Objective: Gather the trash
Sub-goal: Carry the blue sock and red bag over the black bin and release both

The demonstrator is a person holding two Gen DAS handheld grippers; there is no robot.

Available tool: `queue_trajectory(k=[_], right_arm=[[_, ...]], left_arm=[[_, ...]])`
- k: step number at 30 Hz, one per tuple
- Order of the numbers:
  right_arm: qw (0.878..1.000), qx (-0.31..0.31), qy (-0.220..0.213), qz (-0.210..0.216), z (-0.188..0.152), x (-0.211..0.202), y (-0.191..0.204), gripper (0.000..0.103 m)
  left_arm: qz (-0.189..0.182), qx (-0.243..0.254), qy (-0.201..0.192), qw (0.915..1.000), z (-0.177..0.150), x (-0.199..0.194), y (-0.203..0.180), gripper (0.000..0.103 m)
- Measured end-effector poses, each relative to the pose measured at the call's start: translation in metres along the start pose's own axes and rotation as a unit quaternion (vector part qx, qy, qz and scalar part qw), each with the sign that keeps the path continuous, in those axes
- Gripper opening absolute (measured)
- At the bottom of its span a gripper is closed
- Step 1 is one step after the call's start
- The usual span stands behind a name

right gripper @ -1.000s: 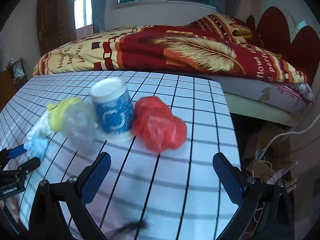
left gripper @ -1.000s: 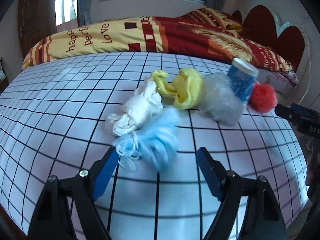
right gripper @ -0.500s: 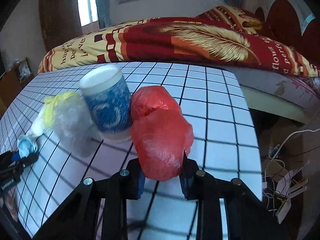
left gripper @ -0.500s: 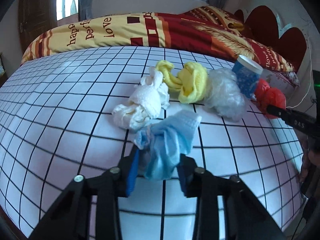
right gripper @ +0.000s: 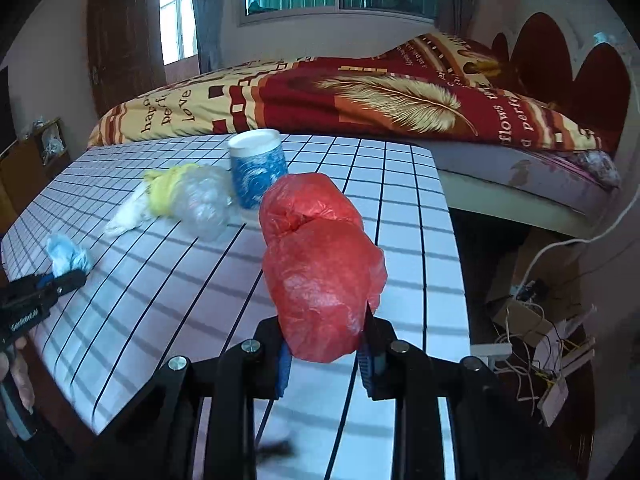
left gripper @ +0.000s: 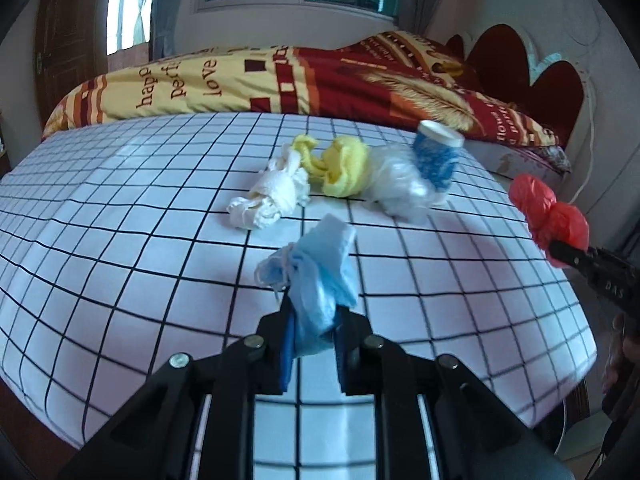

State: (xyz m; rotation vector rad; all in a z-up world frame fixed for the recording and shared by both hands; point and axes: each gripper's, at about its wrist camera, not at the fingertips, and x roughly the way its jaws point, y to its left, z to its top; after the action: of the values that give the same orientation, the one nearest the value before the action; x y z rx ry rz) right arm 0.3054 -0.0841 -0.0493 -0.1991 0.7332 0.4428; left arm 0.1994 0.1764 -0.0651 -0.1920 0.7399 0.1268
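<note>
Left gripper: jaws closed down tight, clamping a blue face mask, which sticks up and forward out of the fingers. Gripper is raised off the table, pointing forward over it. In the right wrist view it shows at the far left edge, black body level, with the person's hand wrapped around the handle below.

Right gripper: jaws pinched on a red plastic bag, bag bulging up above the fingertips. Also lifted clear of the table. From the left wrist view it sits at the right edge, angled inward.
</note>
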Motion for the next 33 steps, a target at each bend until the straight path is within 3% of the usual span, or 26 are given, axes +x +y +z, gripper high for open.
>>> queue_trajectory(k=[15, 33], right_arm=[[0.999, 0.029, -0.02, -0.023, -0.066, -0.104, 0.0, 0.029], [0.992, 0.096, -0.031, -0.081, -0.134, -0.185, -0.057, 0.029]], left_arm=[[-0.049, 0.065, -0.015, 0.9966, -0.032, -0.051, -0.066, 0.017], [-0.12, 0.141, -0.021, 0.9825, -0.06, -0.079, -0.16, 0.017]])
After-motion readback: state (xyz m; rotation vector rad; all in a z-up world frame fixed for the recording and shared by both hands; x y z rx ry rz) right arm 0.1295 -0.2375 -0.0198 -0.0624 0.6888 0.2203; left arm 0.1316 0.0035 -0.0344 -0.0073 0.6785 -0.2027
